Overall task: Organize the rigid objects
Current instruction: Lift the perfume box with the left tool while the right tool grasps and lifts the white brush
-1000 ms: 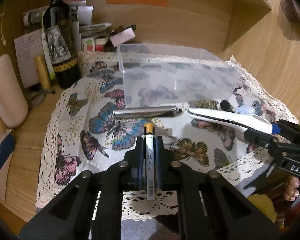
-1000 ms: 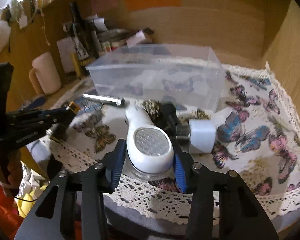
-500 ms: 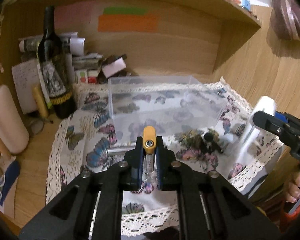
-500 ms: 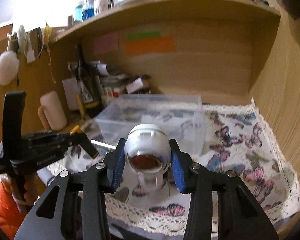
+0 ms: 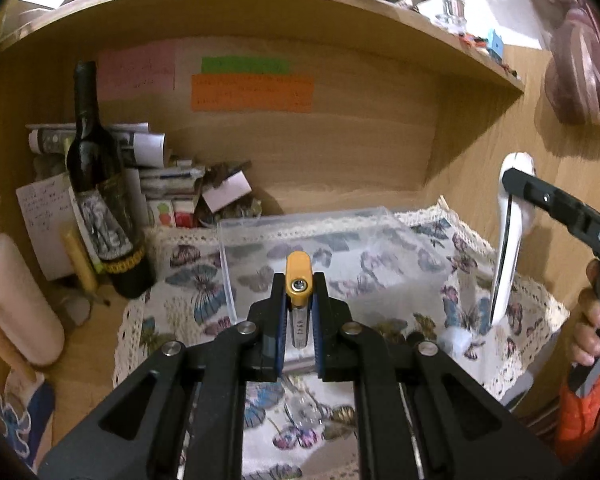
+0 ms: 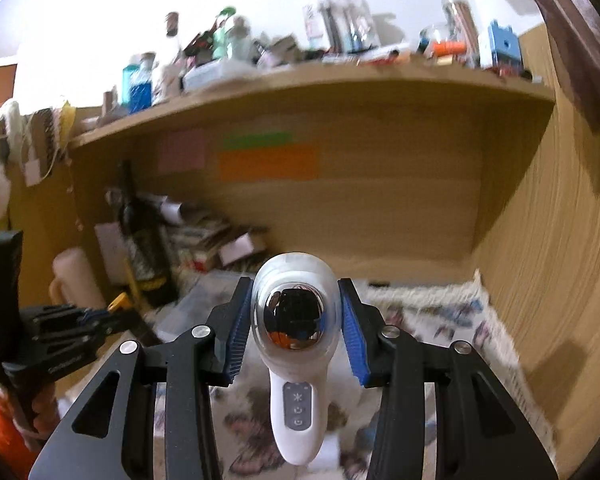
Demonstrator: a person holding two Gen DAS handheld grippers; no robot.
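My left gripper [image 5: 298,312] is shut on a utility knife [image 5: 297,280] with a yellow-orange tip, held above the butterfly cloth [image 5: 180,304] just in front of the clear plastic box [image 5: 324,252]. My right gripper [image 6: 296,332] is shut on a white handheld device [image 6: 296,396] with a shiny round head, lifted high with its handle hanging down. The device [image 5: 508,240] and right gripper [image 5: 556,208] also show at the right of the left wrist view. The left gripper shows in the right wrist view [image 6: 80,328].
A wine bottle [image 5: 100,192], papers and small boxes [image 5: 180,192] stand at the back left. A pale cylinder [image 5: 12,300] stands at far left. A small white block [image 5: 456,342] and dark bits lie on the cloth. A wooden shelf [image 5: 260,12] hangs overhead, side wall at right.
Both grippers have risen from the cloth with their objects. The white device went from lying flat to hanging upright. The knife now sits higher, in front of the box.
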